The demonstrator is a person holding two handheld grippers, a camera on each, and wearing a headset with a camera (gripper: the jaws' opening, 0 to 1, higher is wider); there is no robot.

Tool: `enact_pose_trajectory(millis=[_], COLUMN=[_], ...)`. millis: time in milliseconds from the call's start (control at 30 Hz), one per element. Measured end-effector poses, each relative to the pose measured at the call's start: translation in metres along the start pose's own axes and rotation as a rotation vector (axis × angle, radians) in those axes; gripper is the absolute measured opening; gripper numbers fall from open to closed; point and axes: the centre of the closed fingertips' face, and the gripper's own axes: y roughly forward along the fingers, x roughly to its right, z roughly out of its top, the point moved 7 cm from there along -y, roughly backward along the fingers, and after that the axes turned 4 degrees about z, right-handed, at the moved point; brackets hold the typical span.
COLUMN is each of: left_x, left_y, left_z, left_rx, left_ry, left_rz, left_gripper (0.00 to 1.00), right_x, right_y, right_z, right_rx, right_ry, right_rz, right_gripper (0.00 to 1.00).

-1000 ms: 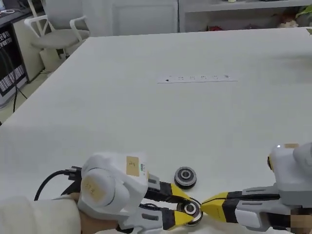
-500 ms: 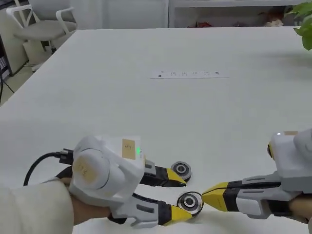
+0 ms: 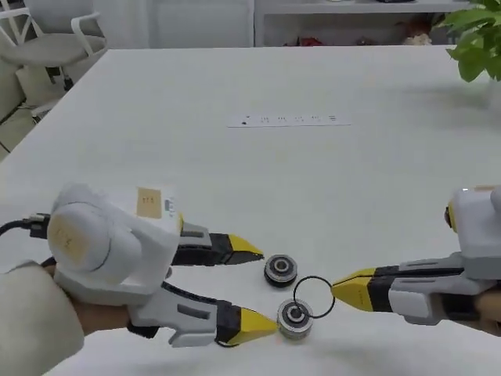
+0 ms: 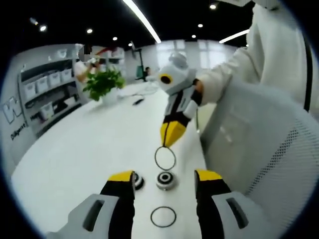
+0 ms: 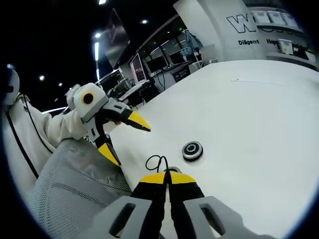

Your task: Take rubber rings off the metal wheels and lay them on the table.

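Note:
Two small metal wheels stand on the white table (image 3: 235,172): one wheel (image 3: 280,269) further off, the near wheel (image 3: 295,316) by the front edge. My right gripper (image 3: 337,290) is shut on a thin black rubber ring (image 3: 313,296), which hangs just above and beside the near wheel. My left gripper (image 3: 254,287) is open, its fingertips on either side of the wheels and touching neither. In the left gripper view the held ring (image 4: 165,158) hangs past the near wheel (image 4: 165,180), and a second ring (image 4: 163,216) lies flat on the table between my jaws. In the right gripper view the ring (image 5: 155,162) is at my shut gripper (image 5: 167,174).
A flat white strip with small marks (image 3: 288,121) lies at mid-table. A potted plant (image 3: 473,39) is at the far right corner and a white chair (image 3: 47,47) beyond the far left. A mesh chair back (image 4: 259,149) is close behind the table's front edge.
My left gripper has opened off the near wheel and drawn back to the left. The right gripper has pulled the ring off that wheel and holds it free.

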Motion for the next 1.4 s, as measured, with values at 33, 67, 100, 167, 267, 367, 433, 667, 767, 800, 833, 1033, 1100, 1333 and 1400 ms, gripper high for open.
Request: enact_pose_trajectory(millis=[33,67,100,167,267,367,433,667,767,800,833,1033,1100,1333,1400], left_x=[0.0,0.001,0.001,0.002,0.002,0.002,0.003,0.005,0.007,0.007,0.006,0.004,0.004,0.006,0.006], left_y=[-0.003,-0.006,-0.009,-0.015,-0.027,-0.037,-0.043,-0.061,-0.067,-0.069,-0.071,-0.075,-0.075,-0.074,-0.075], left_z=[-0.001,-0.003,-0.004,-0.005,-0.004,-0.005,-0.007,-0.015,-0.023,-0.025,-0.027,-0.03,-0.031,-0.033,-0.033], left_rx=[-0.003,-0.007,-0.011,0.004,0.034,0.048,0.051,0.063,0.051,0.036,0.025,0.045,0.043,0.038,0.042], left_ry=[0.002,0.002,-0.003,-0.026,-0.076,-0.093,-0.099,-0.13,-0.134,-0.131,-0.122,-0.148,-0.146,-0.145,-0.147], left_rz=[0.009,0.014,0.018,0.022,0.06,0.101,0.112,0.168,0.186,0.195,0.211,0.23,0.233,0.218,0.218], left_gripper=[0.53,0.55,0.56,0.59,0.6,0.6,0.61,0.65,0.66,0.66,0.67,0.68,0.69,0.68,0.68], right_x=[-0.001,-0.002,-0.003,-0.005,-0.009,-0.015,-0.019,-0.031,-0.033,-0.033,-0.034,-0.04,-0.041,-0.045,-0.045], right_y=[-0.001,-0.002,-0.004,-0.005,-0.008,-0.01,-0.012,-0.01,-0.008,-0.008,-0.008,-0.006,-0.005,-0.001,0.0], right_z=[0.001,0.002,0.003,0.005,0.008,0.012,0.017,0.022,0.021,0.021,0.021,0.026,0.026,0.028,0.029], right_rx=[0.003,0.005,0.009,0.013,0.022,0.027,0.047,0.047,0.041,0.042,0.043,0.048,0.046,0.042,0.041], right_ry=[-0.004,-0.006,-0.005,-0.003,-0.005,-0.011,-0.006,-0.026,-0.029,-0.029,-0.028,-0.045,-0.048,-0.061,-0.063], right_rz=[-0.008,-0.013,-0.018,-0.025,-0.031,-0.036,-0.028,-0.02,-0.021,-0.02,-0.018,-0.013,-0.013,-0.009,-0.01], right_gripper=[0.0,0.0,0.0,0.0,0.0,0.0,0.0,0.0,0.0,0.0,0.0,0.0,0.0,0.0,0.0])
